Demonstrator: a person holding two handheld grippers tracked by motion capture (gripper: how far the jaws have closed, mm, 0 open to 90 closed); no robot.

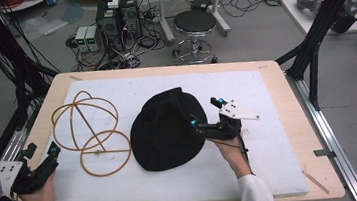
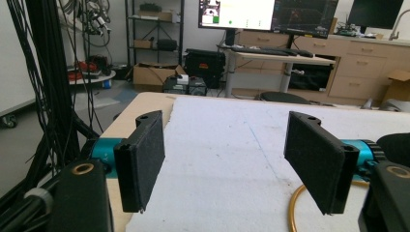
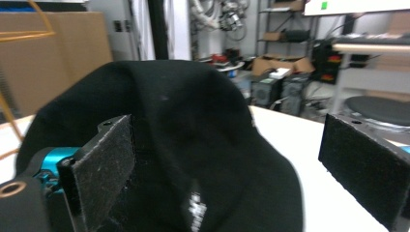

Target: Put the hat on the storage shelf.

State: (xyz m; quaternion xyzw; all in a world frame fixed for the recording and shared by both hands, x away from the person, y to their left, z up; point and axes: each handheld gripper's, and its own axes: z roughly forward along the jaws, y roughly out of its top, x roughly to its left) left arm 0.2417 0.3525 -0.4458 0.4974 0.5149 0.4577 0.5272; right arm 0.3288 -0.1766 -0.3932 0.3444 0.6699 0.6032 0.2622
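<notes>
The black hat (image 1: 167, 130) lies about mid-worktop on the white mat (image 1: 273, 161), just right of the wire-hoop frame (image 1: 91, 132). From above it reads as one dark mound, and its folds are hard to make out. The right gripper view is clearer: a creased crown and a small pale mark low on the cloth, though blurred and cut off at the bottom edge. The right claw (image 1: 204, 113) sits at the hat's right edge, jaws spread. One pad overlaps the fabric and the other stands clear over the mat. Whether that near pad touches the cloth, I cannot tell.

The left claw (image 1: 42, 150) rests at the worktop's (image 1: 285, 84) near left corner, well apart from the hat, jaws wide open. Its own view catches a short arc of the hoop, cut off behind the right jaw.
</notes>
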